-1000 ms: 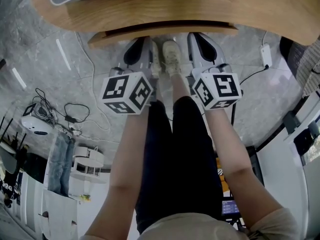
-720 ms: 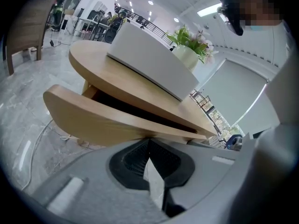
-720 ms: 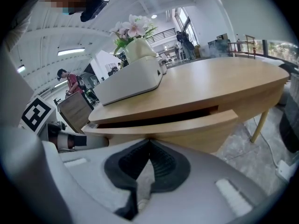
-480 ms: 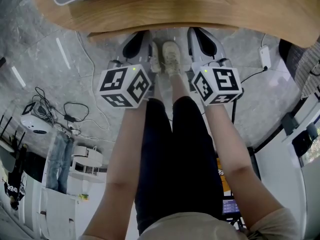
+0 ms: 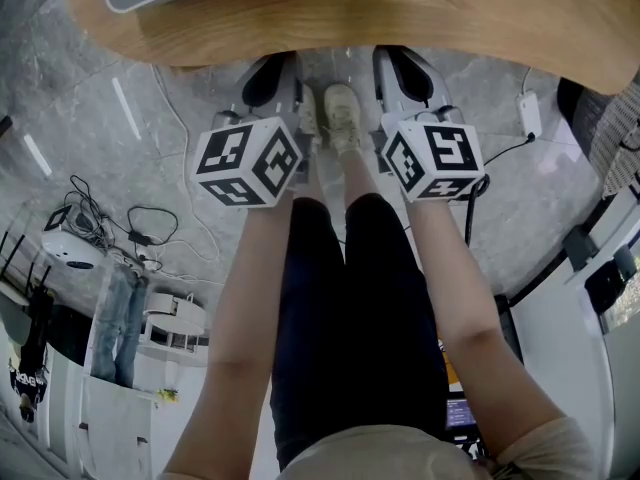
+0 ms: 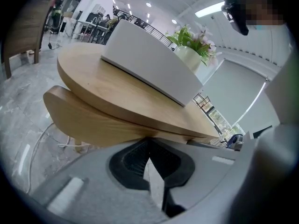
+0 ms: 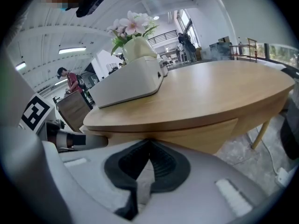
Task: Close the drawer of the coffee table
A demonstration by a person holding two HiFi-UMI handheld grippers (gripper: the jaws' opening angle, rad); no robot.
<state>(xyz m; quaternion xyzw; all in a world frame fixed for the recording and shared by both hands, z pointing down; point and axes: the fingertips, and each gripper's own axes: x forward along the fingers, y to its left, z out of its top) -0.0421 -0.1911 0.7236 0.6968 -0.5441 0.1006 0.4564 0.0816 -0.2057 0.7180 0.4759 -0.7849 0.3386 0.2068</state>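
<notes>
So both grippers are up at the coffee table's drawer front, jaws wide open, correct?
Not open. The left gripper and right gripper each have their jaws shut together with nothing between them, as each gripper view shows. Both are at the drawer front, as you said.

**Rig + outfit, quick rundown**

The left gripper (image 6: 148,143) and right gripper (image 7: 149,143) look identical: smooth grey plastic shells w/ black ribbed pads (image 6: 126,162) on the jaws. Each carries a white cube w/ black square markers, left cube (image 5: 248,161) & right cube (image 5: 433,158). Clothes-wise: black trousers (image 5: 345,308), pale off-white sneakers (image 5: 342,116), beige top (image 5: 400,458), sleeves ending above the elbow.
</notes>
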